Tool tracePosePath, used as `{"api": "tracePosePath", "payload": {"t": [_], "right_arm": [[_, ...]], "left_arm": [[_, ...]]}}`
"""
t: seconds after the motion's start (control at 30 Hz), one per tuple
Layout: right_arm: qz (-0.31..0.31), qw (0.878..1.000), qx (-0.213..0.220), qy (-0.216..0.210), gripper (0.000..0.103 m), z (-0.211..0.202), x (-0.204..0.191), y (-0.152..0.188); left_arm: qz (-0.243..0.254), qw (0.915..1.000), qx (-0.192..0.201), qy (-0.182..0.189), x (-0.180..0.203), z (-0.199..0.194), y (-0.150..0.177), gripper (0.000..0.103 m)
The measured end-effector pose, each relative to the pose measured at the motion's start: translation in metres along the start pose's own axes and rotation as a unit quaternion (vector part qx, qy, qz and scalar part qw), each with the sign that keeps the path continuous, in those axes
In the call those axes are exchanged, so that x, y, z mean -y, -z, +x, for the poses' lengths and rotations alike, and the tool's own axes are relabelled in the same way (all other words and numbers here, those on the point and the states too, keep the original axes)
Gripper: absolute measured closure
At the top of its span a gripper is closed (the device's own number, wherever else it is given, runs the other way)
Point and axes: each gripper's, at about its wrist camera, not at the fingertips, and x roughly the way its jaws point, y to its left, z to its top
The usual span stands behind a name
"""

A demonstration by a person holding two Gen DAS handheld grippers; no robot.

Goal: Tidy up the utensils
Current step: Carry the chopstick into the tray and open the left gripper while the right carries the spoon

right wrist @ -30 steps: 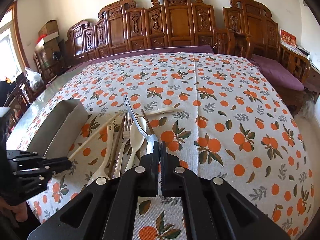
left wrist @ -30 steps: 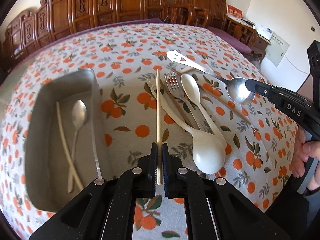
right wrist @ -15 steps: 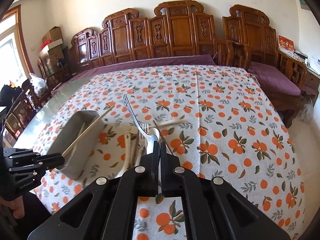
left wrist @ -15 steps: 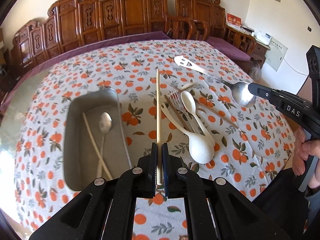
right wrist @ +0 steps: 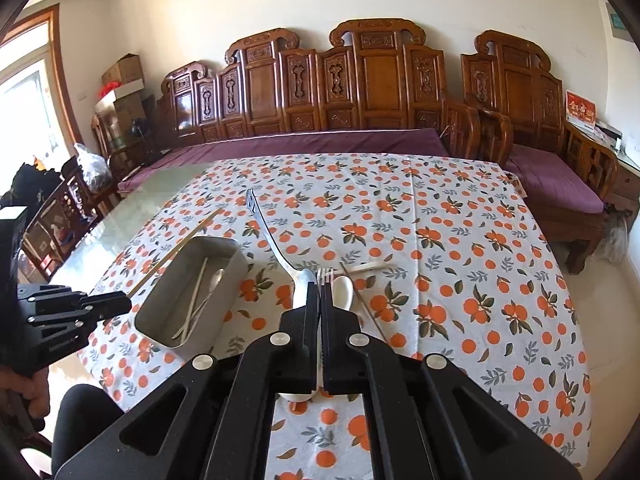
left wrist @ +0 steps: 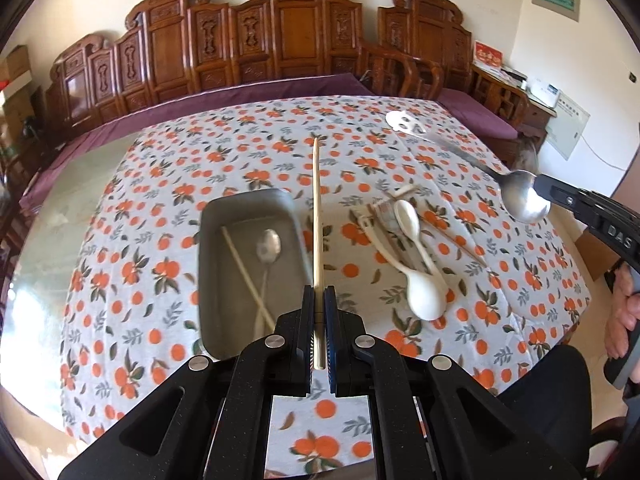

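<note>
My left gripper (left wrist: 319, 300) is shut on a wooden chopstick (left wrist: 317, 216) and holds it high above the table, over the right wall of the grey metal tray (left wrist: 208, 280). The tray holds a metal spoon (left wrist: 268, 246) and a pale chopstick (left wrist: 244, 268). My right gripper (right wrist: 320, 292) is shut on a metal spoon (right wrist: 272, 240) by its bowl, handle pointing away; it shows raised in the left wrist view (left wrist: 524, 200). On the cloth lie white plastic spoons (left wrist: 424, 300), a fork (right wrist: 325, 274) and a further chopstick (left wrist: 460, 244).
The table has an orange-print cloth (left wrist: 520, 300) with a bare glass strip on its left (left wrist: 48, 216). Carved wooden chairs and a purple-cushioned bench (right wrist: 320, 140) stand behind it. The tray also shows in the right wrist view (right wrist: 156, 316), left of the utensil pile.
Both grippers have risen well above the table with their utensils. The left gripper's chopstick now hangs over the tray's right edge instead of over the cloth.
</note>
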Motion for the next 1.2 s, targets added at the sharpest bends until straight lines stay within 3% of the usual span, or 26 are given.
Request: {"api": "tracePosePath", "payload": {"t": [0.43, 0.8, 1.2], "right_arm": [[-0.021, 0.998, -0.049, -0.02, 0.101, 0.043, -0.039, 0.004], [-0.023, 0.995, -0.085, -0.037, 0.101, 0.09, -0.055, 0.012], [-0.032, 0.994, -0.097, -0.047, 0.101, 0.109, -0.071, 0.014]], "left_arm": [[-0.034, 0.9981, -0.05, -0.009, -0.057, 0.044, 0.008, 0.099], [-0.042, 0.9942, -0.098, -0.016, -0.075, 0.093, 0.014, 0.099], [-0.042, 0.9943, -0.098, -0.008, -0.076, 0.1, 0.008, 0.095]]}}
